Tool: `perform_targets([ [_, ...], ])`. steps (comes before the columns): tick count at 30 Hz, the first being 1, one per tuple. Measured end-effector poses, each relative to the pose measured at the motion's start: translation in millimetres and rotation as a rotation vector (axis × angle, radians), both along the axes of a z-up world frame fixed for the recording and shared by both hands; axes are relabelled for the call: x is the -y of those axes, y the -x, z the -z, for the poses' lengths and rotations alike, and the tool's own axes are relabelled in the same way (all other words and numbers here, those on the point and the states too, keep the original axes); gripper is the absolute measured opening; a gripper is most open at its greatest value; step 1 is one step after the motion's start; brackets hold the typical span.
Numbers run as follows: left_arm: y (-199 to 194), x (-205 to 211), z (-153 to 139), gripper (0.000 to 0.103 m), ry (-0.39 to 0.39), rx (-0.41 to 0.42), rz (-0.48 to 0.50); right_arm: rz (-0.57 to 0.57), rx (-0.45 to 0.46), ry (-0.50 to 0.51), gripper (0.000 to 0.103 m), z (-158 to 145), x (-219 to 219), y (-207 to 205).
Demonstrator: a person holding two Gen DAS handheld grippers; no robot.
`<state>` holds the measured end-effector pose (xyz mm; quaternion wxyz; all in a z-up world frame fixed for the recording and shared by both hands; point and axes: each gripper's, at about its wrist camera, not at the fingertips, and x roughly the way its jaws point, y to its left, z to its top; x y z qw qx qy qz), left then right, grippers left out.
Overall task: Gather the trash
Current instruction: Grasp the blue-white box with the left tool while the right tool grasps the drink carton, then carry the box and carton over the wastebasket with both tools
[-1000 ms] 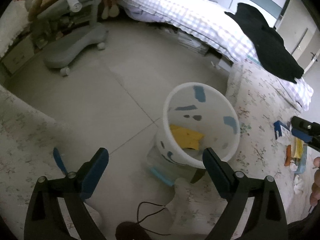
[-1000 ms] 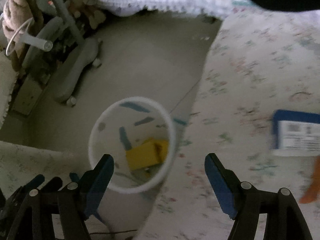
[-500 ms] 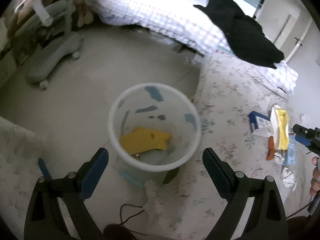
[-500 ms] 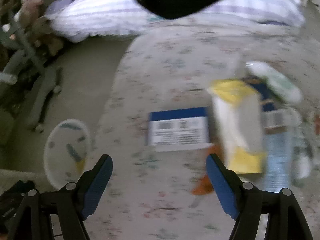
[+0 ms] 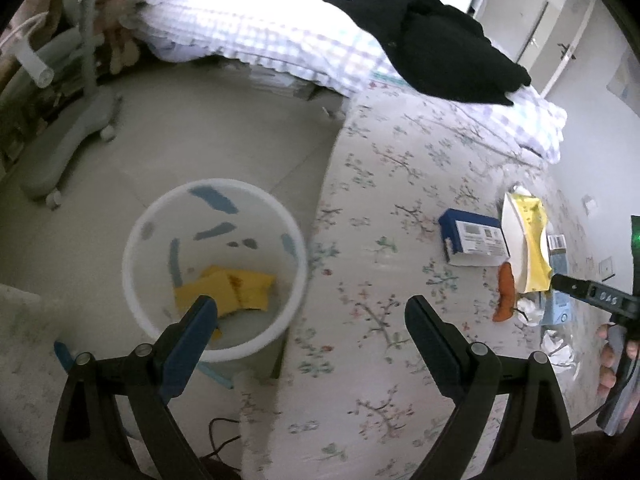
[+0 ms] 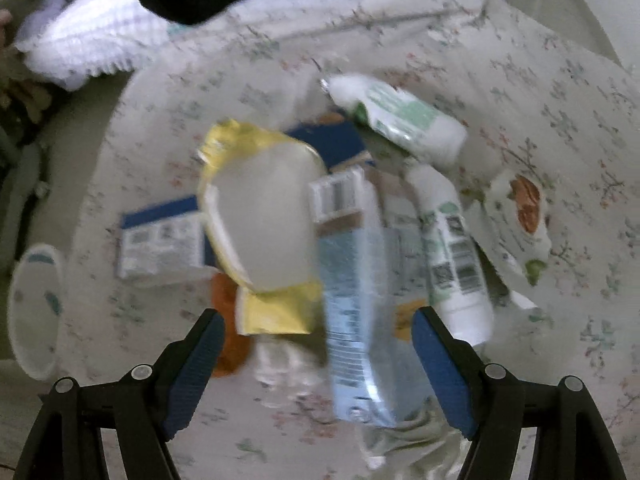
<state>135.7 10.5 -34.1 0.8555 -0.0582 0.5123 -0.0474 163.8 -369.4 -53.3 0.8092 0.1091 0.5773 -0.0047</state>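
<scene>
A white bin (image 5: 216, 272) with blue marks stands on the floor beside the bed, holding yellow packaging (image 5: 228, 292). My left gripper (image 5: 312, 320) is open and empty above the bin's right rim. My right gripper (image 6: 316, 336) is open and empty over a trash pile on the bed: a yellow-and-white packet (image 6: 260, 220), a light blue carton (image 6: 356, 300), a blue-and-white box (image 6: 160, 240), white tubes (image 6: 452, 248), an orange piece (image 6: 228, 320). The bin also shows at the right wrist view's left edge (image 6: 36, 308). The right gripper shows in the left wrist view (image 5: 592, 296).
The bed has a floral sheet (image 5: 400, 200), a checked quilt (image 5: 260, 36) and a black garment (image 5: 436, 48). A grey wheeled chair base (image 5: 68, 144) stands on the floor at left. A black cable (image 5: 220, 436) lies near the bin.
My right gripper swung from over the bin to above the trash pile on the bed. My left gripper shifted right, bringing the bed and pile into view. Both stayed open.
</scene>
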Motion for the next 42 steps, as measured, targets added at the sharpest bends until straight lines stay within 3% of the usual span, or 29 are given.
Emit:
perform_targets([
  [5,-8.1,30.5,5.6,0.096,-0.013,-0.011,0.035,-0.01,-0.043,0.018,0.078,20.7,8.4,-3.2],
  [8,-13.7,50.8,9.0,0.096,-0.016,-0.014,0.053,-0.013,-0.06,0.025,0.065,27.9,14.8,-6.5],
  [10,-18.0,65.0,11.1,0.096,-0.017,-0.017,0.066,-0.015,-0.071,0.034,0.045,30.6,19.4,-6.2],
  [12,-21.5,79.6,12.9,0.096,-0.021,-0.017,0.08,-0.026,-0.067,0.034,0.037,29.6,23.3,-5.9],
  [19,-40.9,134.3,16.1,0.097,0.014,-0.015,0.114,-0.002,0.025,-0.066,0.037,-3.2,53.8,9.3],
  [27,-62.4,191.5,38.4,0.102,-0.042,-0.037,0.146,0.071,0.089,-0.132,0.037,-26.4,101.0,23.9],
  [38,-75.4,204.4,62.8,0.102,-0.064,-0.061,0.101,0.103,0.076,-0.163,0.037,-18.6,123.5,19.3],
  [42,-78.6,204.1,68.9,0.102,-0.03,-0.089,0.081,0.106,0.08,-0.177,0.037,-18.9,123.2,18.4],
])
